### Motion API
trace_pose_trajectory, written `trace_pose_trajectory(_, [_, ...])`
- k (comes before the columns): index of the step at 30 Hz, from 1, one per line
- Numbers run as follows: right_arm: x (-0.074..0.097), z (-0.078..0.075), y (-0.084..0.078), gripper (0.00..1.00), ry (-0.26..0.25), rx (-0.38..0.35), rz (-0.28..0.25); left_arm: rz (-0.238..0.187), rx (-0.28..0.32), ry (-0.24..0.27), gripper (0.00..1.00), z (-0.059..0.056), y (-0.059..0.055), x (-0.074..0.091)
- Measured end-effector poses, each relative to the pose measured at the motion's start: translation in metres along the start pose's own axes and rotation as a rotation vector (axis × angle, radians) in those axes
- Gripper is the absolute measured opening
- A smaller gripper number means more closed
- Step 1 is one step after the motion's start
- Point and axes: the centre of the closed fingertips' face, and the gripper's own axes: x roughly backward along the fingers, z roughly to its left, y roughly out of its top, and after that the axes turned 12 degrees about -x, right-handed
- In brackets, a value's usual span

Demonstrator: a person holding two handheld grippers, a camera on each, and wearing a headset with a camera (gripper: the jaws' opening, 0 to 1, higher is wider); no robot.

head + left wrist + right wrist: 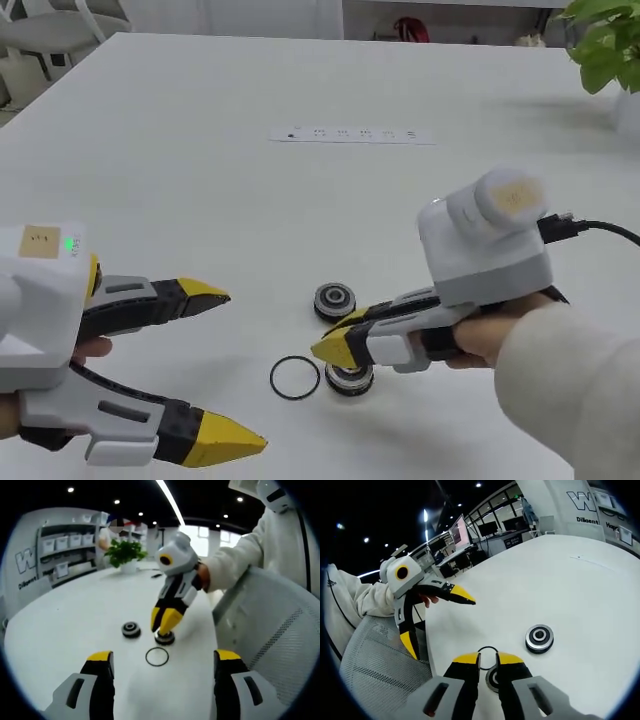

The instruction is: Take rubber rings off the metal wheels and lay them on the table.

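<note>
Yellow-tipped, the left gripper [215, 365] hangs at nine o'clock of the work, jaws spread wide and empty. One black rubber ring [295, 378] lies free on the white table [300, 200]; at its three o'clock stands a metal wheel [352, 382], and a second wheel [334, 300] at that one's twelve. The right gripper [330, 346] points onto the near wheel, jaws almost together; whether they pinch rubber I cannot tell. The rings seem light, soft and stretchy: best hooked at the outer edge.
</note>
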Motion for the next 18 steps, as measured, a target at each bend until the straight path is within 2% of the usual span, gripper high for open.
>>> trace_pose_trajectory(14, [0.016, -0.006, 0.009, 0.11, -0.017, 0.027, -0.035, -0.004, 0.001, 0.01, 0.79, 0.002, 0.002, 0.001])
trace_pose_trajectory(18, [0.022, -0.01, 0.008, 0.11, -0.026, 0.044, -0.035, -0.008, -0.017, 0.013, 0.79, 0.001, 0.007, 0.001])
